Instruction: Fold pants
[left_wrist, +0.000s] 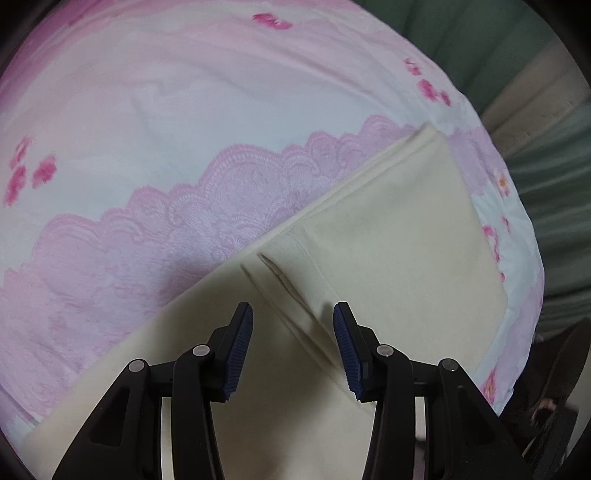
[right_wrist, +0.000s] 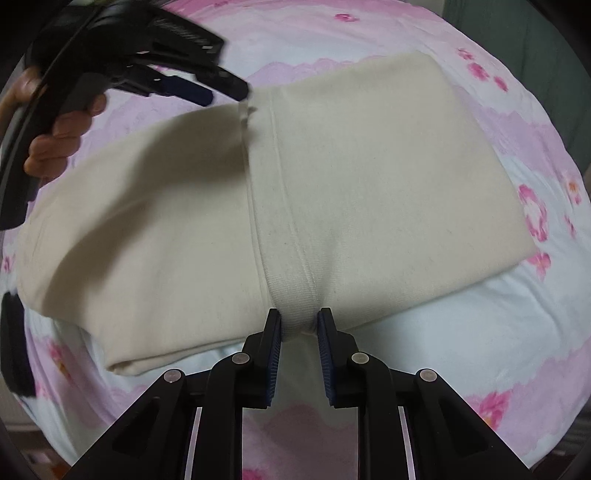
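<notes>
Cream pants (right_wrist: 332, 177) lie part-folded on a pink floral bedspread (right_wrist: 461, 332) as the right gripper (right_wrist: 298, 325) pinches their ribbed near edge; the left gripper (left_wrist: 293, 325), half-open above the far edge, should clamp before both lift evenly.

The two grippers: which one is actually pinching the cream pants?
The right gripper: its pads squeeze the ribbed band at the pants' near edge. The left gripper stands open above the cloth, gripping nothing.

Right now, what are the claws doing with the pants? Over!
Right claw pinching the ribbed band at the near edge of the cream pants. Left claw open above the far edge. Pants lie partly folded on the pink flowered bedspread. Nothing in the way.
</notes>
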